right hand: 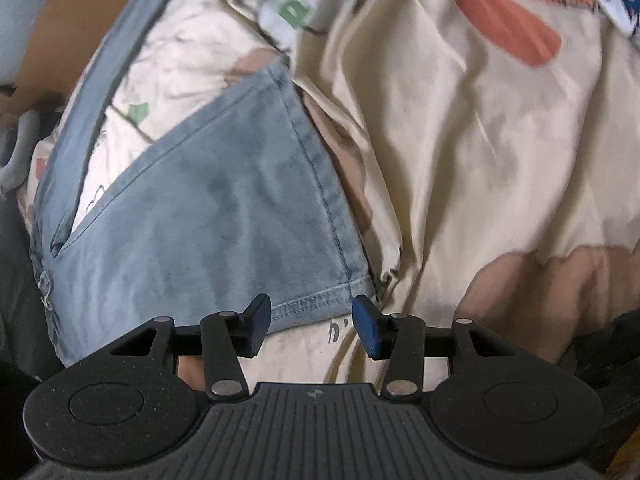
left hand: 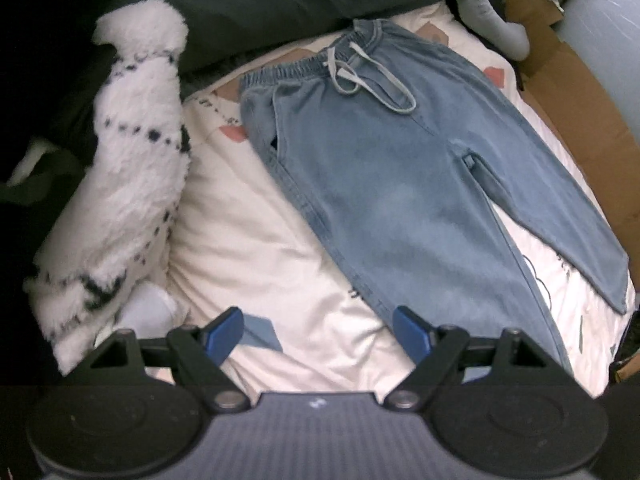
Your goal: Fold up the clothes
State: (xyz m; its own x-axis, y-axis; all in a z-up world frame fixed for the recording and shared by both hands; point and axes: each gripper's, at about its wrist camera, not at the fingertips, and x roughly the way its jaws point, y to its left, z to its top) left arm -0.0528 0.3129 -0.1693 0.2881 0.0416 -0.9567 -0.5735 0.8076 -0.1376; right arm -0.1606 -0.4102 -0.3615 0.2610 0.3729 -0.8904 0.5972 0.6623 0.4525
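Denim is the only clothing laid out: one pair of light blue jeans [left hand: 384,168] is spread flat on a cream printed bedsheet [left hand: 248,240], waistband at the far end, its two legs parted and running toward the near right. One pale drawstring [left hand: 360,80] is looped loosely over the waistband. One fluffy white blanket with dark dots [left hand: 132,152] is bunched along the left of the sheet, and brown cardboard [left hand: 580,120] is seen along the far right edge. The left gripper [left hand: 318,334] is held with its jaws spread wide, nothing between them, above the sheet just beside the near leg's outer seam (its two pads are blue). In the right wrist view, the right gripper [right hand: 312,328] is likewise released and grasping nothing, its two fingers set just short of the stitched hem [right hand: 316,304] of one leg, near that hem's right corner.
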